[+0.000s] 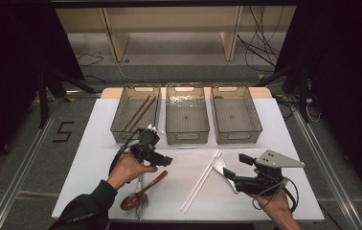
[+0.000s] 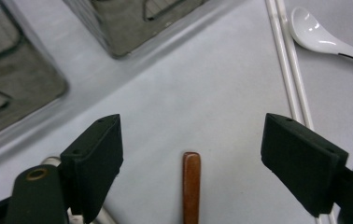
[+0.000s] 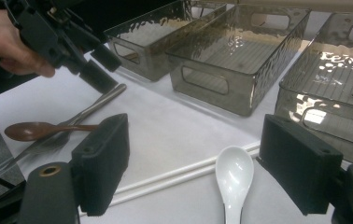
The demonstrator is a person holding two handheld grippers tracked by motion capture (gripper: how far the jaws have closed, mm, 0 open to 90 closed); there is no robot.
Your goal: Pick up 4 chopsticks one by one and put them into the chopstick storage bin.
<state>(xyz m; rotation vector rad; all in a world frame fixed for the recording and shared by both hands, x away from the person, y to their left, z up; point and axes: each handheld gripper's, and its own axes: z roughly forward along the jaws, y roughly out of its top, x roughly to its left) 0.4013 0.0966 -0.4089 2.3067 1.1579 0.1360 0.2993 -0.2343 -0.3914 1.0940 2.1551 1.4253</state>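
Wooden spoon (image 2: 191, 186) was framed by L gripper (image 1: 162, 160), jaws wide, nothing held. R gripper (image 3: 198, 177) gaped over white spoon (image 3: 233, 179), ungripped. Brown chopsticks (image 1: 140, 112) were binned; rest unsorted.

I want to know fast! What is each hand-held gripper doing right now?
Left hand-held gripper: open, empty, over the brown spoon.
Right hand-held gripper: open, empty, over the white spoon.

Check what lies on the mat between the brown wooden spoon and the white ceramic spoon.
In the high view, the pair of white chopsticks lies between the wooden spoon and the white spoon, right beside the white spoon; the rest of that stretch is bare mat.
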